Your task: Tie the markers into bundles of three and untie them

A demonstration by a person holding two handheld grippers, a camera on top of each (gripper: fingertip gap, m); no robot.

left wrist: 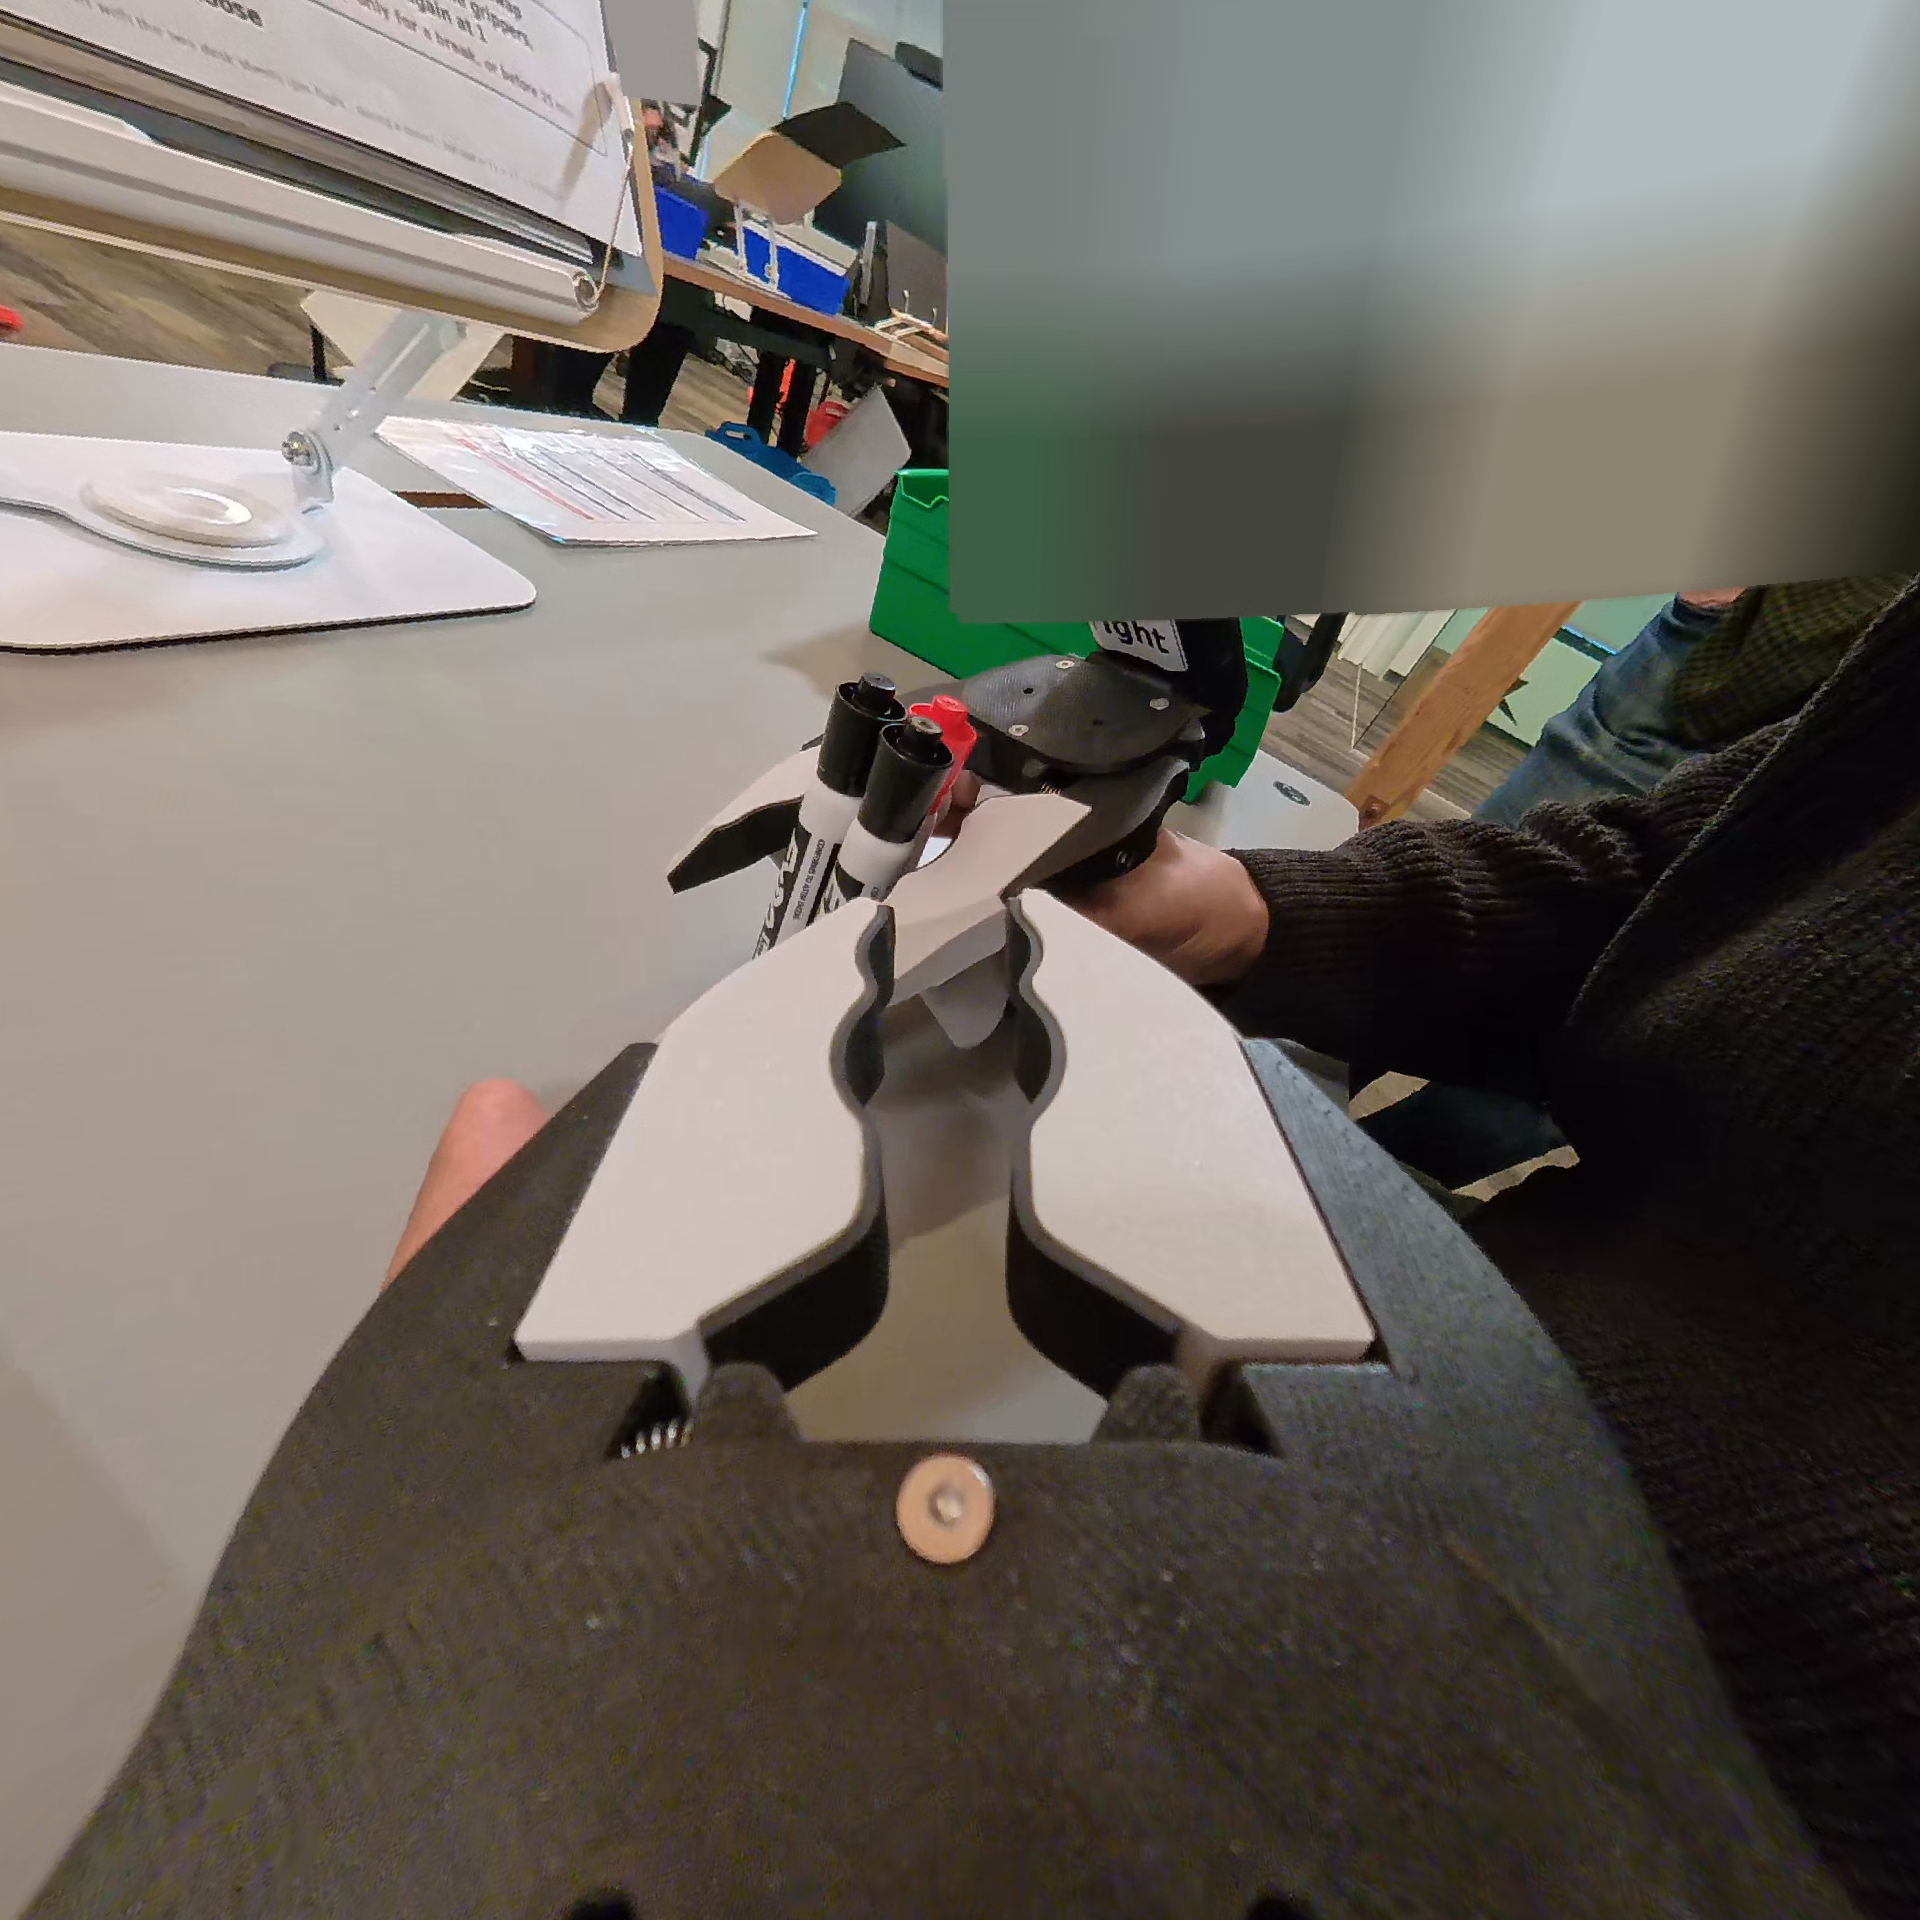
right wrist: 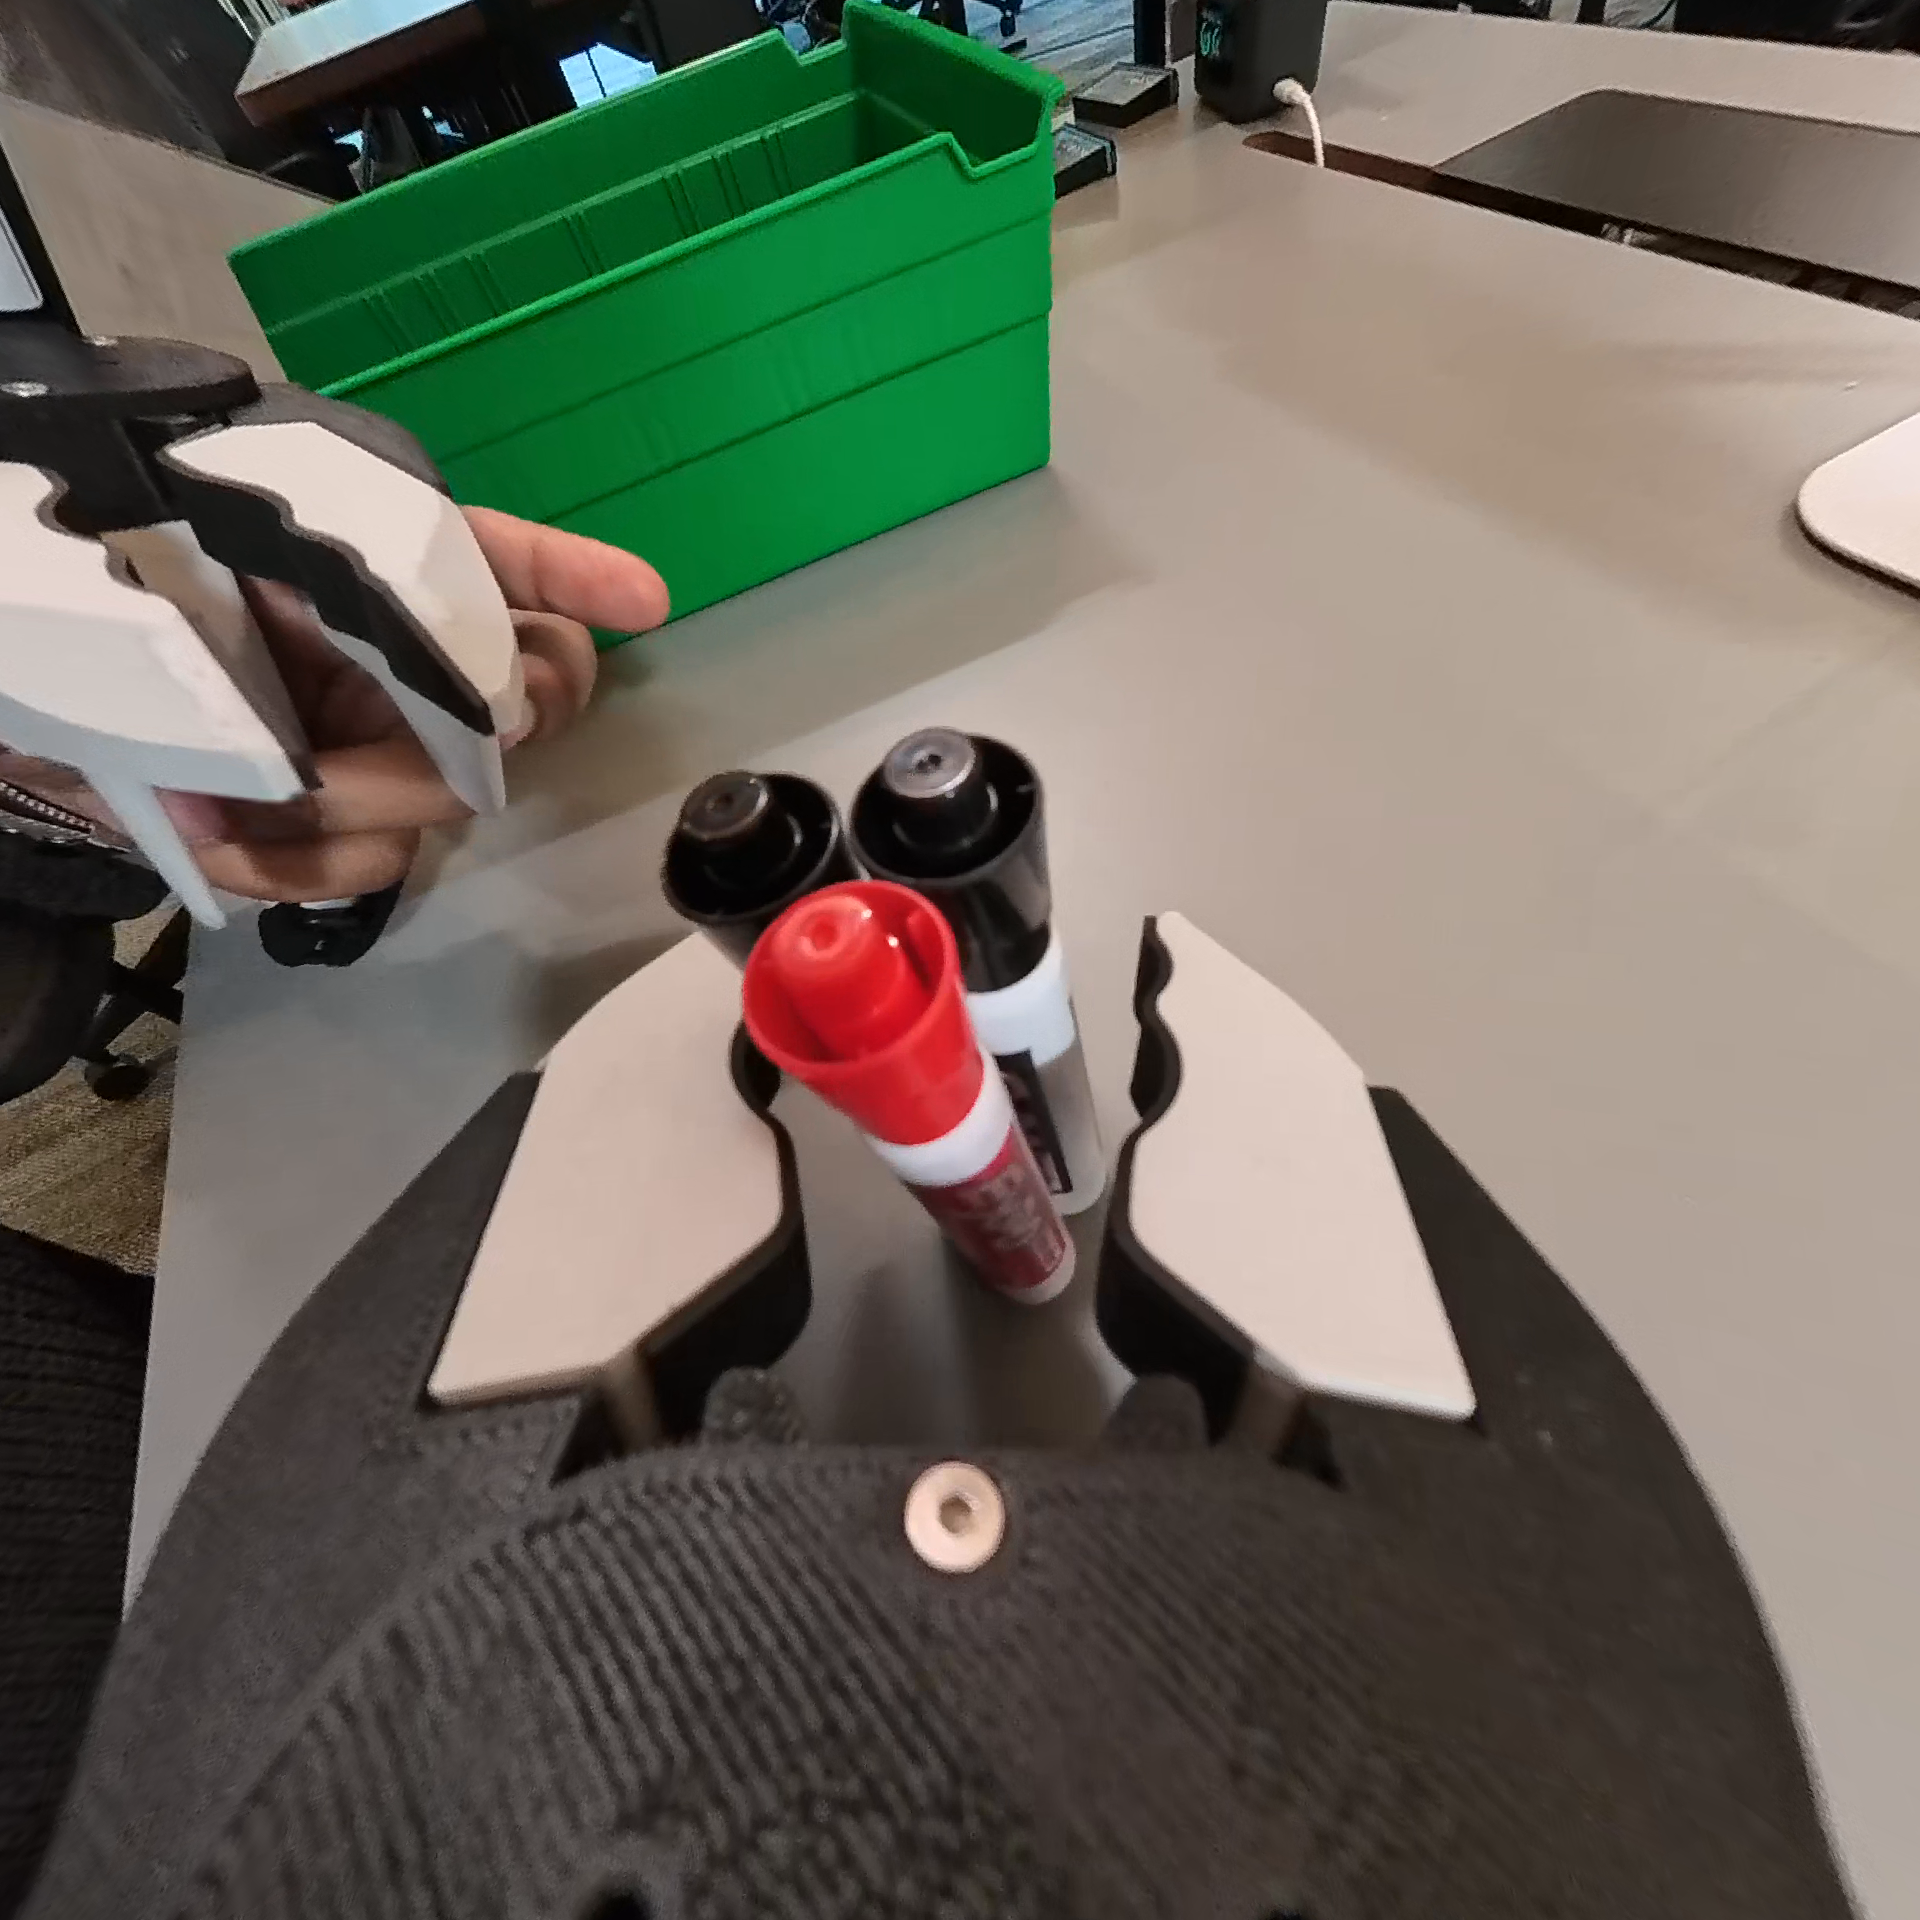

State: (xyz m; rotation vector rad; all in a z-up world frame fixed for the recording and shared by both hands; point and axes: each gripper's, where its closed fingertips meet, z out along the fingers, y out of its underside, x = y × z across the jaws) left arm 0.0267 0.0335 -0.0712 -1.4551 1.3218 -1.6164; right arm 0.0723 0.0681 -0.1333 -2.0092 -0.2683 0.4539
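Two black markers [right wrist: 748, 842] [right wrist: 945, 810] and a red marker [right wrist: 862, 987] stand caps up, close together, on the grey table [right wrist: 1403, 727]. My right gripper [right wrist: 940, 940] is open around them, its left finger against the bundle and a narrow gap at its right finger. No tie shows on them. In the left wrist view the markers [left wrist: 862, 769] stand between the right gripper's [left wrist: 800, 883] fingers. My left gripper [left wrist: 945, 914] is open a little and empty, its tips just short of the right gripper's near finger. It also shows at the left of the right wrist view [right wrist: 390, 790].
A green bin [right wrist: 727, 416] stands behind the markers, also in the left wrist view [left wrist: 914, 582]. A white stand base [left wrist: 260, 561] and a printed sheet [left wrist: 582, 483] lie far left. A white rounded pad [right wrist: 1870, 509] is at right. The table edge [right wrist: 166, 1091] runs at left.
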